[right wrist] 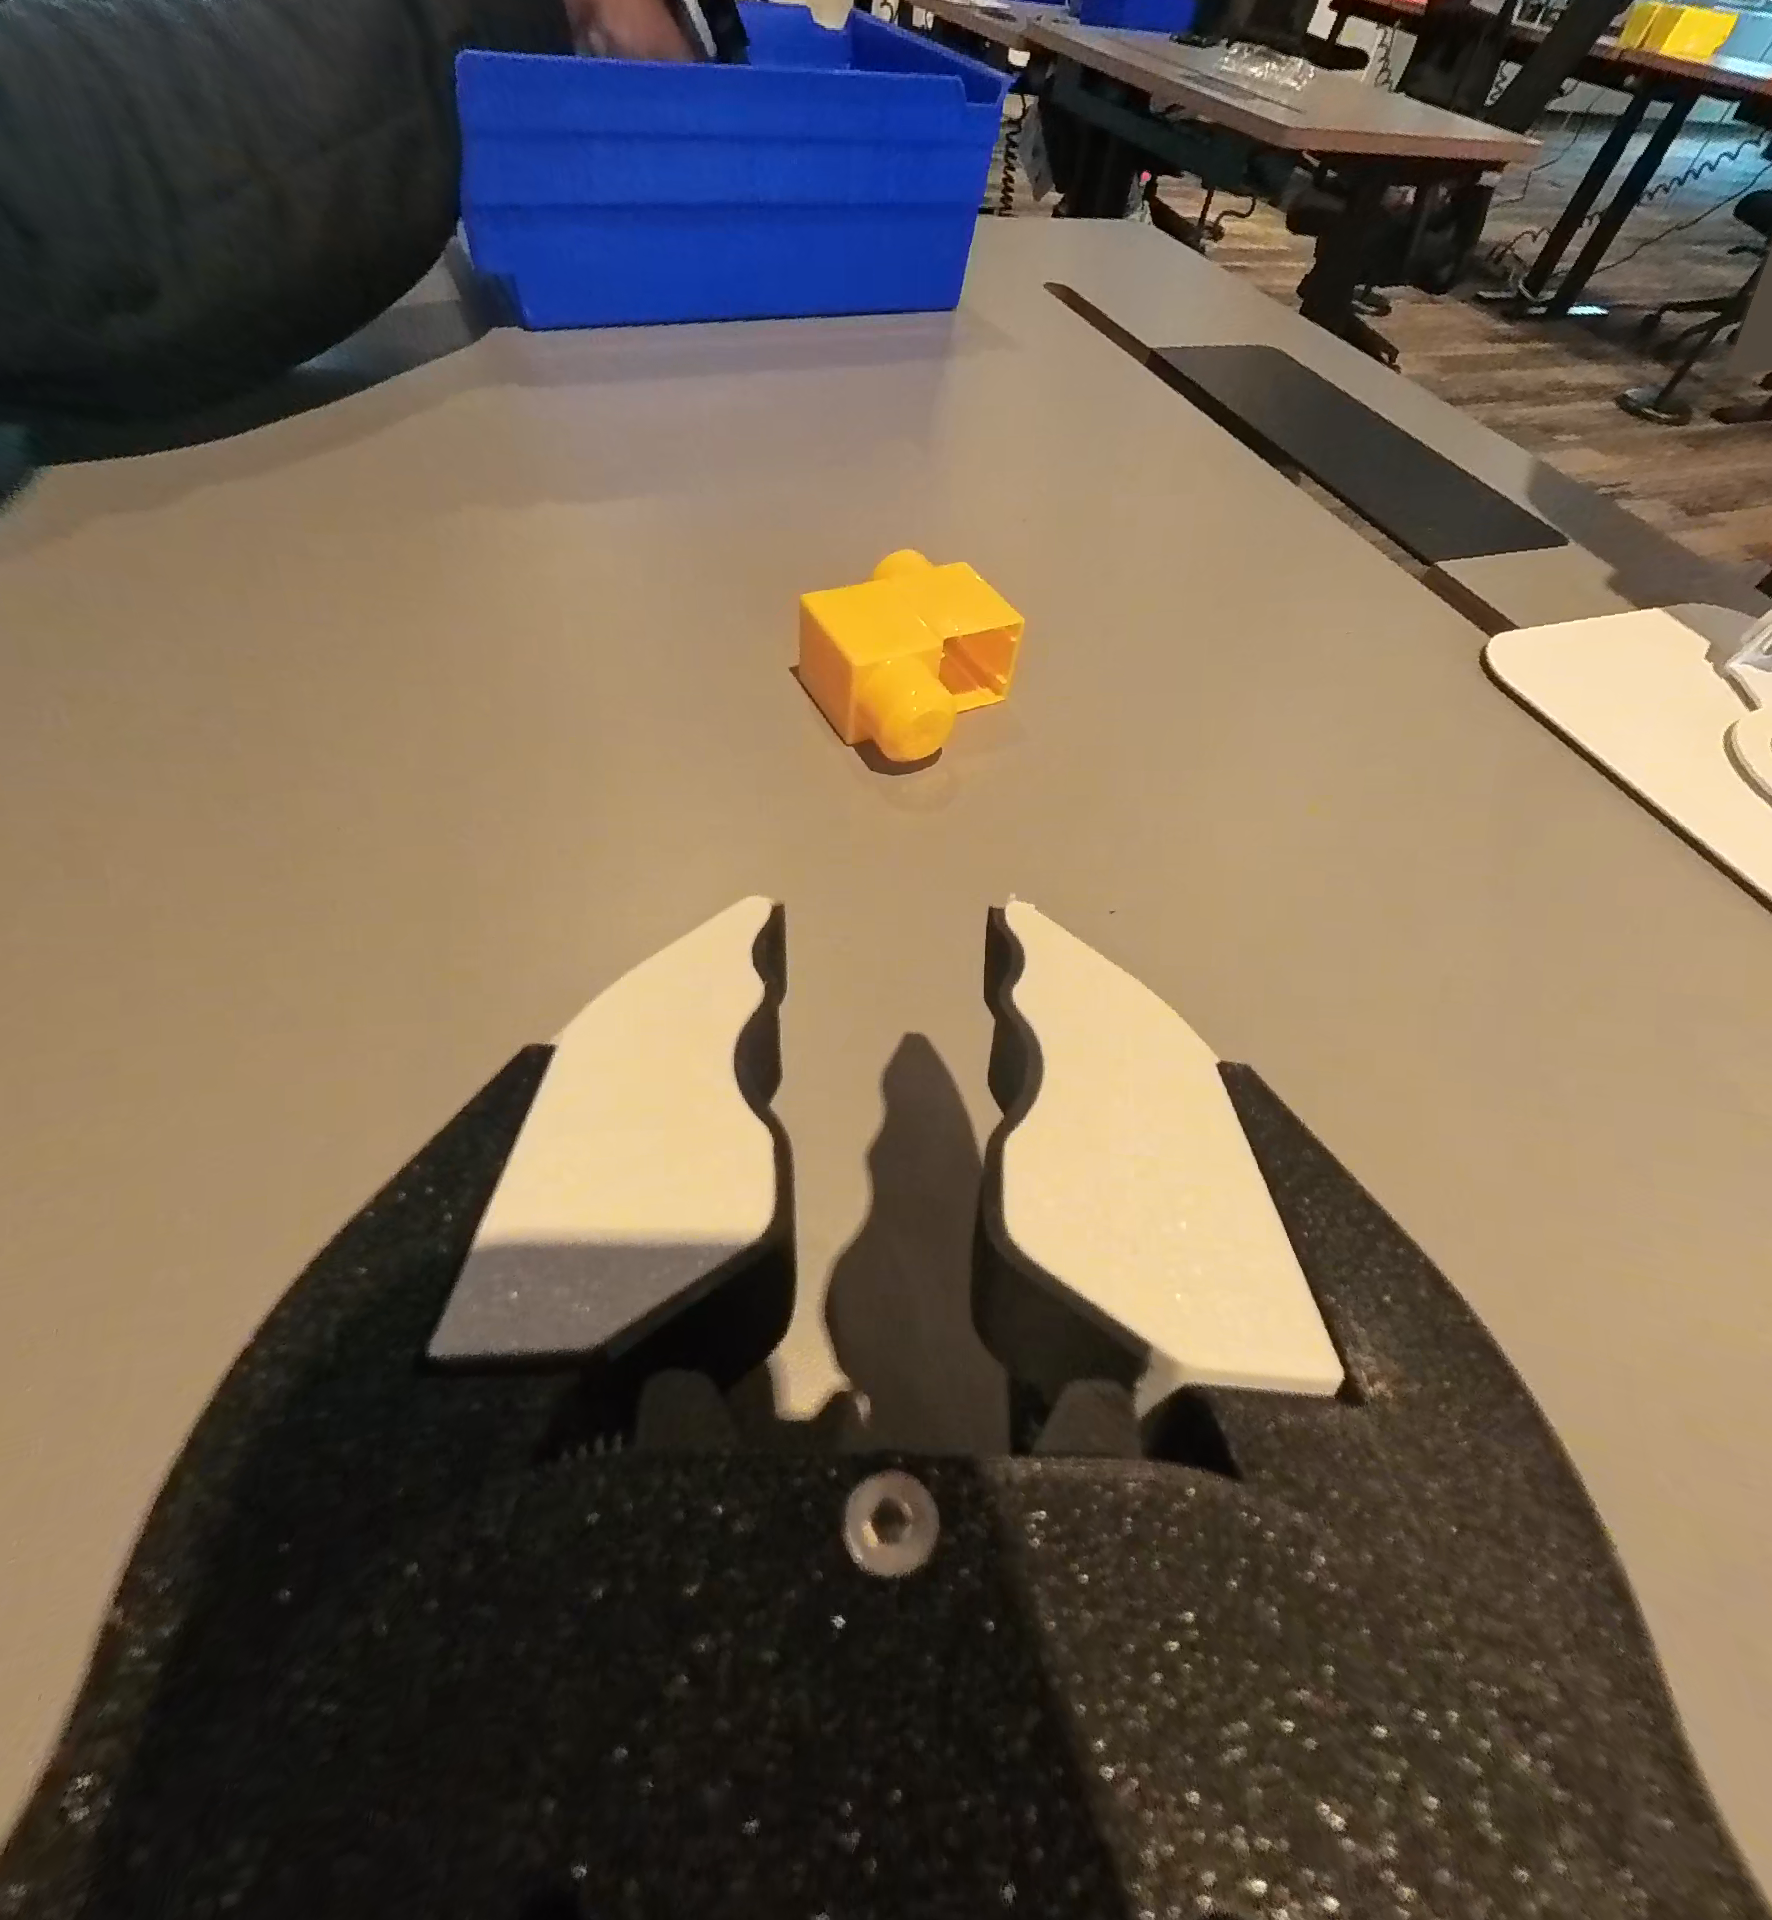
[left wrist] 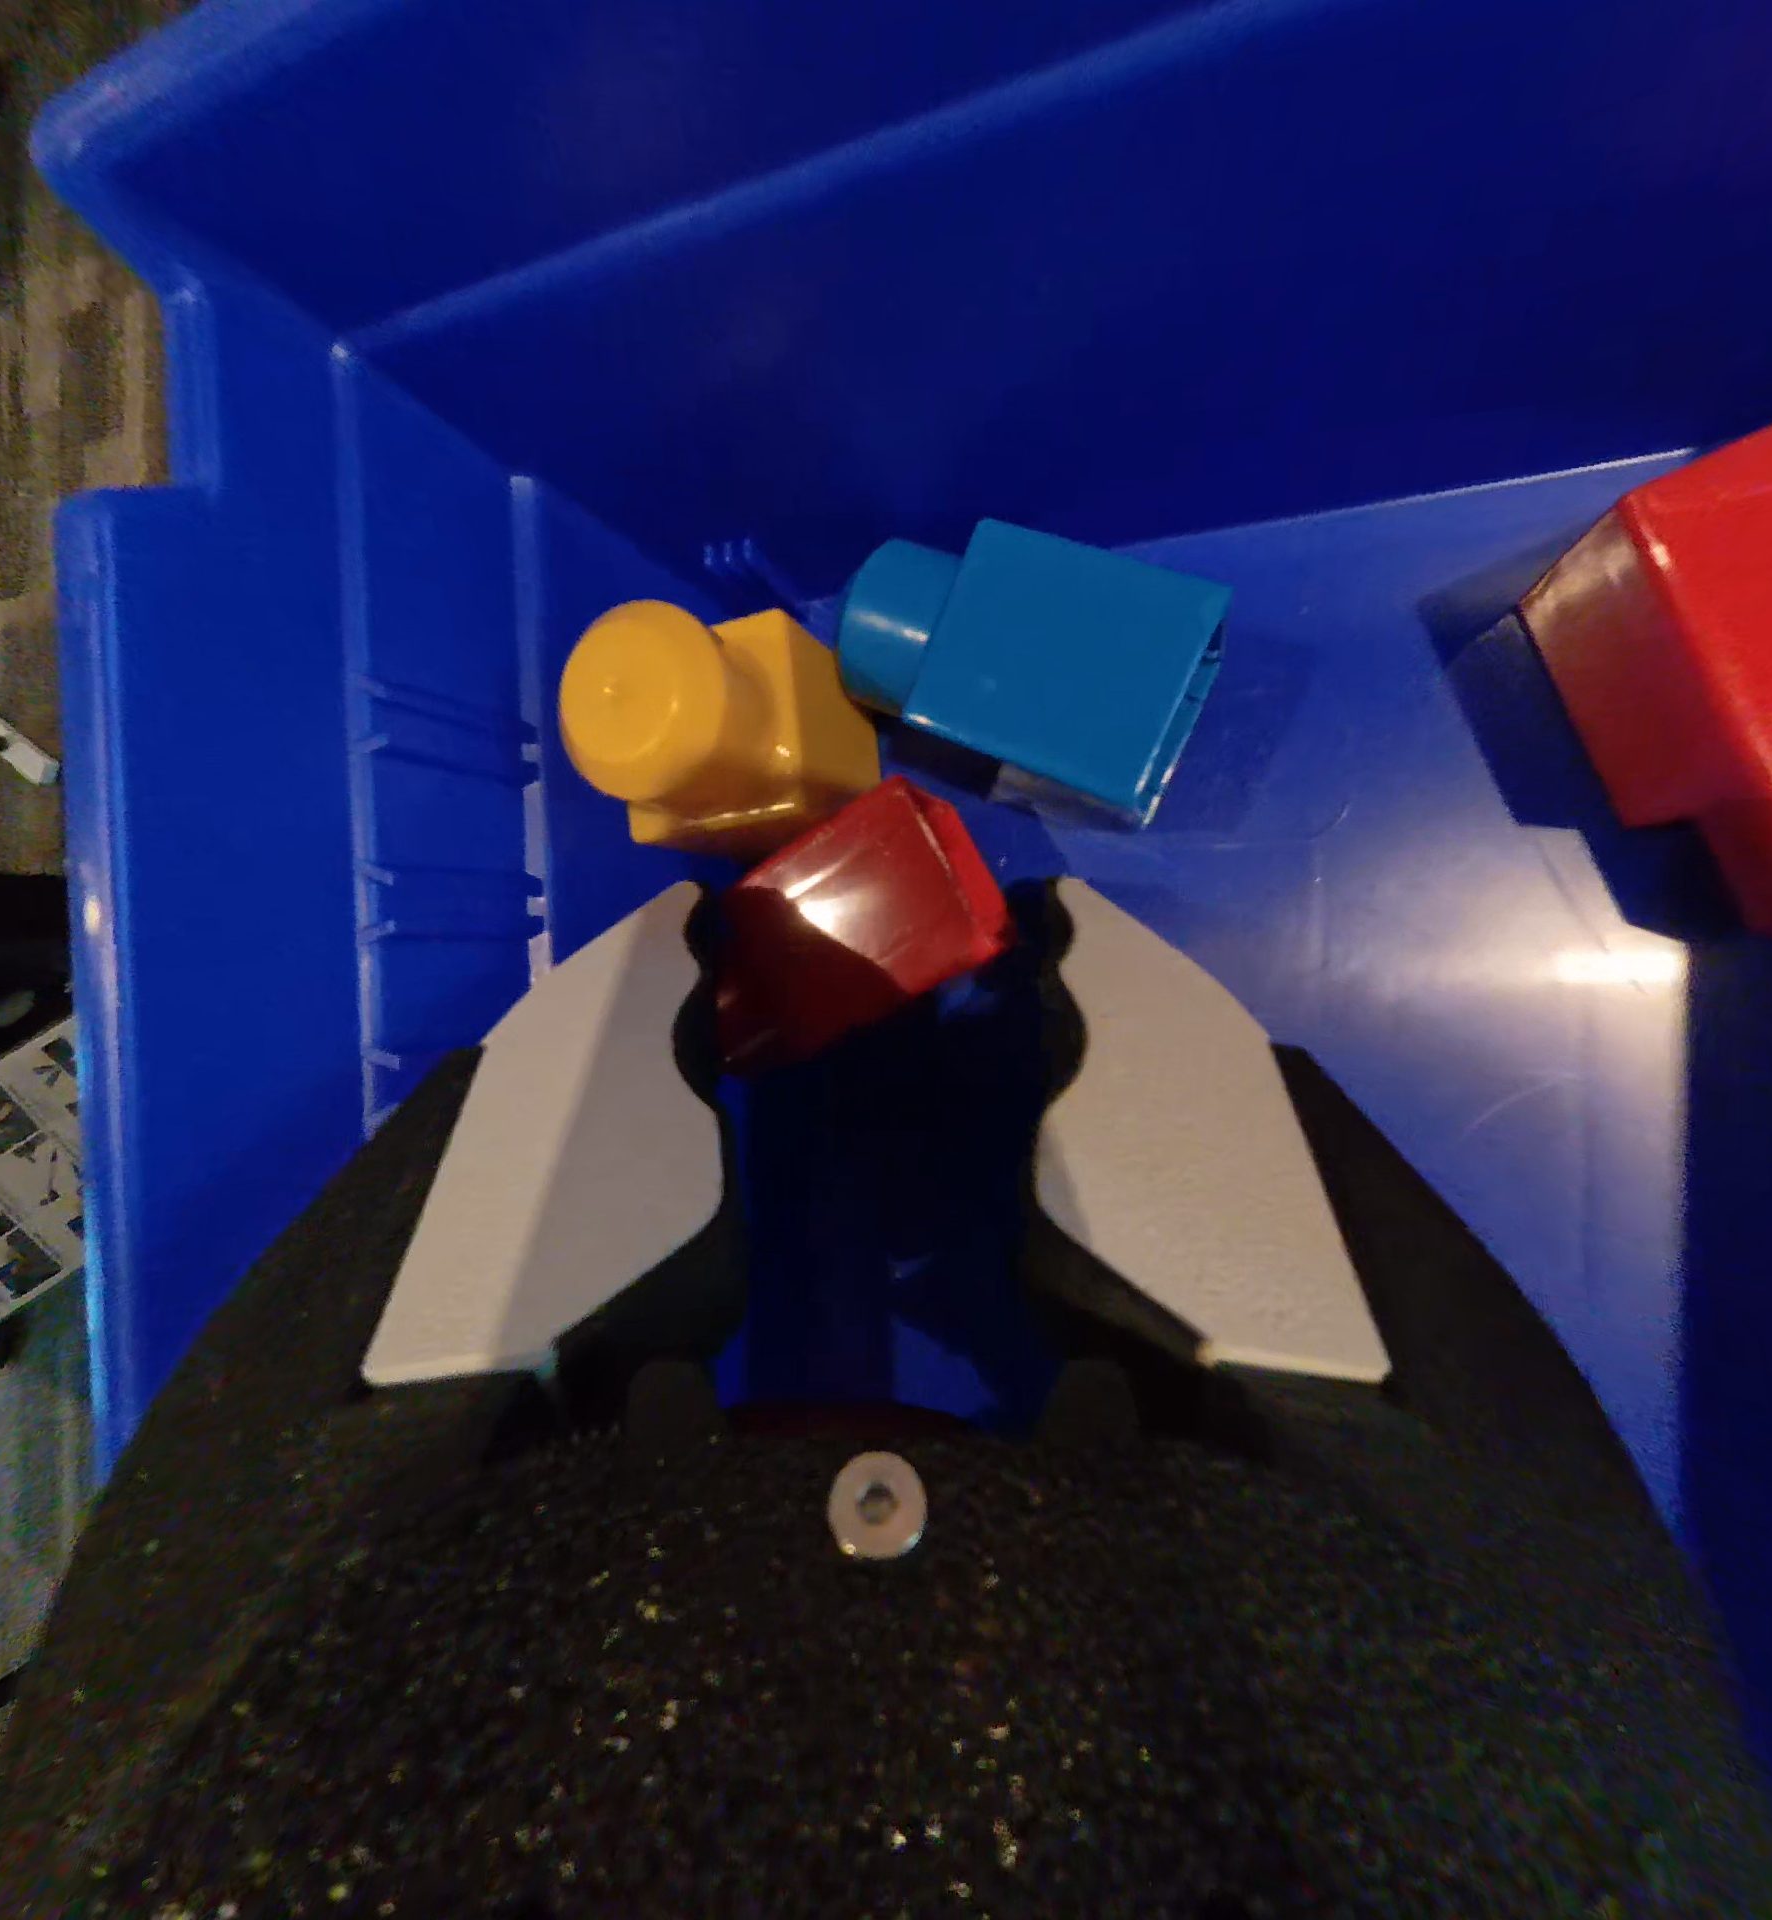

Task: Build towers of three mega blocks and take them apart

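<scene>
Down inside the blue bin (left wrist: 1069,312), the left gripper (left wrist: 866,940) has its fingers apart around a small red block (left wrist: 861,925), maybe ready to grab it. A yellow block (left wrist: 716,727) sits at 11 o'clock, a teal block (left wrist: 1048,675) at 1 o'clock. A bigger red block (left wrist: 1734,675) is cut off at 3 o'clock. The right gripper (right wrist: 887,914) waits over the desk (right wrist: 342,831) with fingers apart and empty, two yellow blocks (right wrist: 903,655) lying at 12 o'clock.

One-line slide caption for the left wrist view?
Left gripper open around a red block inside the blue bin.
</scene>
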The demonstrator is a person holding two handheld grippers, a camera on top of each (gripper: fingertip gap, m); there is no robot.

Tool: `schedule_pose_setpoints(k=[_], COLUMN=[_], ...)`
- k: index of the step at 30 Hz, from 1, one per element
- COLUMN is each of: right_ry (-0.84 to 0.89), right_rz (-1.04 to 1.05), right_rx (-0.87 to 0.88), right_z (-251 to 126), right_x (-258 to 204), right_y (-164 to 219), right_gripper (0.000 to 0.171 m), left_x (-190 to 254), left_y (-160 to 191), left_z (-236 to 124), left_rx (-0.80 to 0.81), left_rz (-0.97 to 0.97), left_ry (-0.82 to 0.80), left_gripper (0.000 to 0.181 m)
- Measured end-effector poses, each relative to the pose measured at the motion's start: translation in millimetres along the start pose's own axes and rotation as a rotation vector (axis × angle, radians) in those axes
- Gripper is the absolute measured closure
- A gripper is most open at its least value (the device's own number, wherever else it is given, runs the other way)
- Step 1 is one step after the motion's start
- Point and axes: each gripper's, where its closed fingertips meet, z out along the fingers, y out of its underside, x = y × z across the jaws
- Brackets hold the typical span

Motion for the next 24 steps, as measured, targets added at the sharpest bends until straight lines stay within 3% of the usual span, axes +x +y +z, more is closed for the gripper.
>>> schedule_pose_setpoints(k=[9, 13, 15, 18, 21, 24], right_ry=[-0.002, -0.005, -0.01, -0.042, -0.072, -0.076], right_rz=[0.002, 0.003, 0.008, 0.035, 0.074, 0.098], right_rx=[-0.006, -0.007, -0.002, -0.002, 0.01, 0.042], right_z=[1, 1, 1, 3, 3, 0], right_x=[0, 0, 0, 1, 2, 4], right_y=[1, 1, 0, -1, -2, -6], right_gripper=[0.134, 0.134, 0.134, 0.134, 0.134, 0.134], left_x=[1, -4, 0, 41, 127, 245], left_y=[5, -3, -22, -69, -104, -99], left_z=[-7, -33, -63, -139, -229, -300], left_rx=[-0.011, 0.02, 0.109, 0.373, 0.645, 0.796], left_rz=[-0.041, -0.033, -0.007, 0.148, 0.39, 0.678], left_ry=[0.069, 0.065, 0.09, 0.216, 0.412, 0.7], left_gripper=[0.128, 0.129, 0.129, 0.13, 0.13, 0.13])
